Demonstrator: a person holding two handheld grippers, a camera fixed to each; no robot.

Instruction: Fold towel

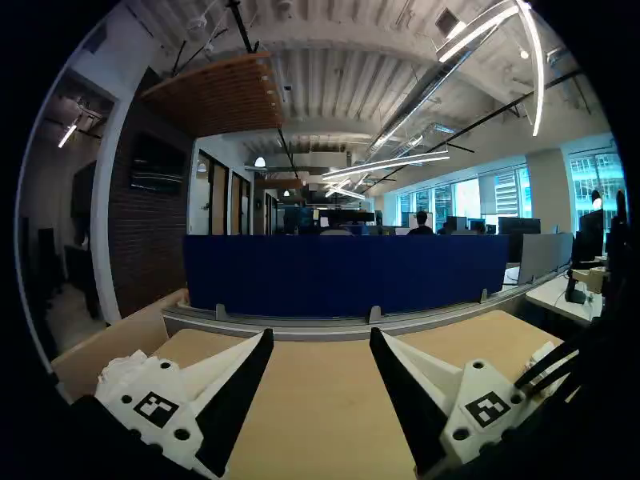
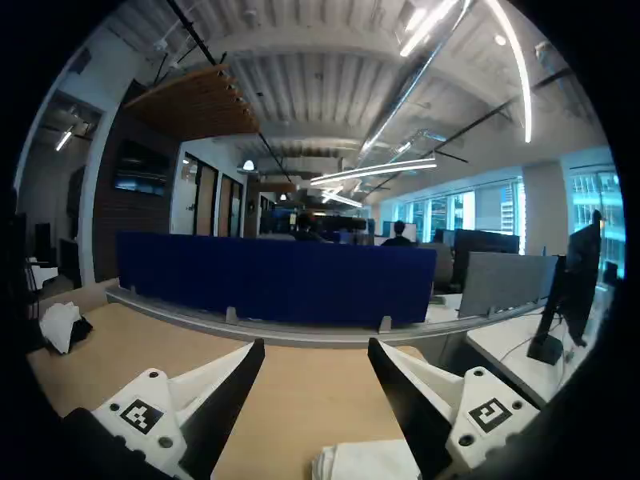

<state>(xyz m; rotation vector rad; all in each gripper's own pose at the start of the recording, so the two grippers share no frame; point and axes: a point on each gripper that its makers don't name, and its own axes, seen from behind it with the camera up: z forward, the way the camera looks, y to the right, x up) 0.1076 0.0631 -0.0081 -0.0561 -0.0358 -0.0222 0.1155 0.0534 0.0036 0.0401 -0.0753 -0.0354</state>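
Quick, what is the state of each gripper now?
Left gripper: open, holding nothing.
Right gripper: open, holding nothing; the towel lies by it.

There are two grippers, the left gripper (image 1: 321, 333) and the right gripper (image 2: 315, 343), each with two fingers (image 1: 237, 392). The right gripper view has one folded towel (image 2: 360, 462), one crumpled cloth (image 2: 60, 324), one table (image 2: 308, 400) and one blue wall (image 2: 272, 280).
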